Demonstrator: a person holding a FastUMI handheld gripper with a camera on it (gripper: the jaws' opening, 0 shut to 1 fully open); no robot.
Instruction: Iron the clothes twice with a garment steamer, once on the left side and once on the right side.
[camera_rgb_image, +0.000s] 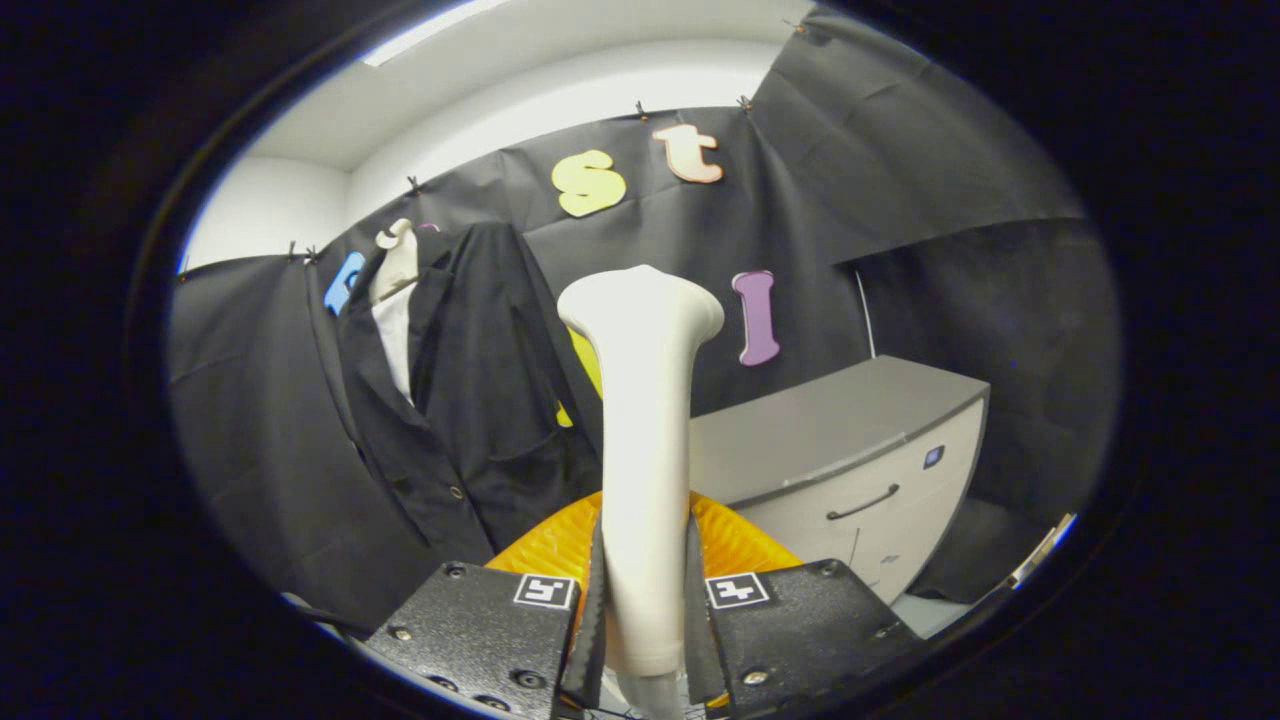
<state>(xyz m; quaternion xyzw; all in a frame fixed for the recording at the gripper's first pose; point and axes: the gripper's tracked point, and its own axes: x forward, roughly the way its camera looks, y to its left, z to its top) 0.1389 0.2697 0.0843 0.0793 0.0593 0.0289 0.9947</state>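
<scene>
The gripper (645, 590) pinches the white garment steamer (642, 420) upright between both fingers. Beyond it to the left hangs the black coat (470, 400); a grey cabinet (850, 450) stands to the right, nothing between.

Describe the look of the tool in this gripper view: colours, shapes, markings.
The tool has two chunky black blocks with a rough, speckled finish, each studded with small round screws. Each block carries a square white tag printed with a black pattern near its inner top corner. The fingers are thin dark pads with toothed edges. Behind them sits a ribbed orange part.
</scene>
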